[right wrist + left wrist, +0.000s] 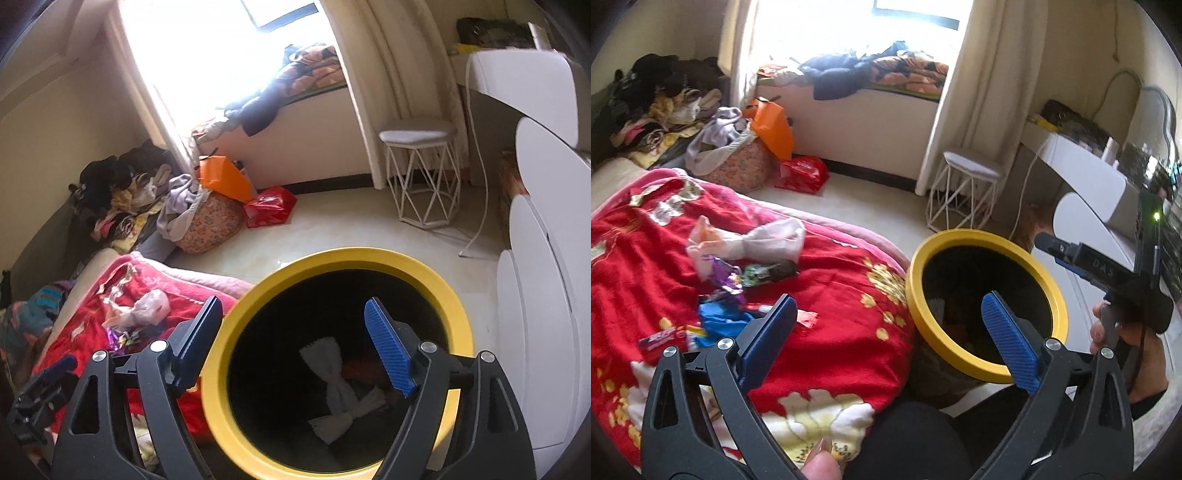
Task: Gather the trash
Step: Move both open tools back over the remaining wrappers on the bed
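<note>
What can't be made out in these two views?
- Bin bottom: dark in both views; only a white crumpled piece and something reddish show, right wrist.
- Wrappers on the red blanket: print too small, left wrist.
- Window: overexposed, both views.

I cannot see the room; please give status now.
Both jaws open, empty. Right gripper over yellow-rimmed bin, tissue inside. Wrappers remain on red blanket. Nothing in the way.
</note>
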Demonstrator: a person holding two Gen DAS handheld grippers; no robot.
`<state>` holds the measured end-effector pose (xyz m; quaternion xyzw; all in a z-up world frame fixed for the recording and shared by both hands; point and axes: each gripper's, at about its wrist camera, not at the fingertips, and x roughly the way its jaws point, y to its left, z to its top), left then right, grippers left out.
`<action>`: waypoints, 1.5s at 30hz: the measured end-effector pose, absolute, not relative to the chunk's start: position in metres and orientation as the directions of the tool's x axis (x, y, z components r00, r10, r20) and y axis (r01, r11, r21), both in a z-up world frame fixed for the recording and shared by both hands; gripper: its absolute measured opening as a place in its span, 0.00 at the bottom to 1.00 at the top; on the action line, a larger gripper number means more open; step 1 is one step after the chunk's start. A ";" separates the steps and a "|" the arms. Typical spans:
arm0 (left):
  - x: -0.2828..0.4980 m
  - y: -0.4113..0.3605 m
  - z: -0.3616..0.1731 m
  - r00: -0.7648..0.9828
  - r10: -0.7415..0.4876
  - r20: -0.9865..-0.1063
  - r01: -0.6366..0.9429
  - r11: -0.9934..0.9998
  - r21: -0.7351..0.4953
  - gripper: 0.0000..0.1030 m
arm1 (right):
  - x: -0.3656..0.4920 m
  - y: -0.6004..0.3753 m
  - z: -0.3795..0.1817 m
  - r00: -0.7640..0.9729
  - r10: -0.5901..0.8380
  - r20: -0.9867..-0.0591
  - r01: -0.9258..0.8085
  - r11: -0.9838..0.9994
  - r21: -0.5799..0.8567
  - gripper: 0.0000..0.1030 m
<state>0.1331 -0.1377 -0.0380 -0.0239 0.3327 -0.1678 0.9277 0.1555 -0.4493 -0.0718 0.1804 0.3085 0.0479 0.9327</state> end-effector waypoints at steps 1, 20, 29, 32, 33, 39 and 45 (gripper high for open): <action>0.133 -0.134 -0.036 0.727 -0.325 -0.604 0.289 0.944 -0.160 0.90 | 0.155 -0.445 -0.070 0.805 0.205 -0.557 0.011 0.933 0.360 0.75; 0.124 -0.074 -0.009 0.811 -0.256 -0.526 0.180 0.965 -0.192 0.90 | 0.144 -0.361 -0.050 0.784 0.316 -0.534 -0.188 0.941 0.280 0.78; 0.123 -0.045 -0.002 0.835 -0.223 -0.503 0.131 0.969 -0.211 0.90 | 0.140 -0.331 -0.043 0.773 0.365 -0.518 -0.263 0.929 0.261 0.79; 0.122 -0.036 -0.002 0.839 -0.210 -0.501 0.114 0.970 -0.215 0.90 | 0.139 -0.323 -0.042 0.771 0.378 -0.513 -0.279 0.924 0.262 0.79; 0.122 -0.031 -0.002 0.841 -0.204 -0.501 0.106 0.970 -0.217 0.90 | 0.139 -0.320 -0.042 0.768 0.389 -0.509 -0.288 0.919 0.268 0.79; 0.121 -0.011 -0.003 0.848 -0.173 -0.500 0.068 0.973 -0.222 0.90 | 0.139 -0.298 -0.039 0.751 0.420 -0.509 -0.336 0.907 0.254 0.79; 0.118 0.013 -0.008 0.849 -0.142 -0.508 0.027 0.974 -0.227 0.90 | 0.144 -0.279 -0.041 0.734 0.437 -0.520 -0.370 0.899 0.233 0.80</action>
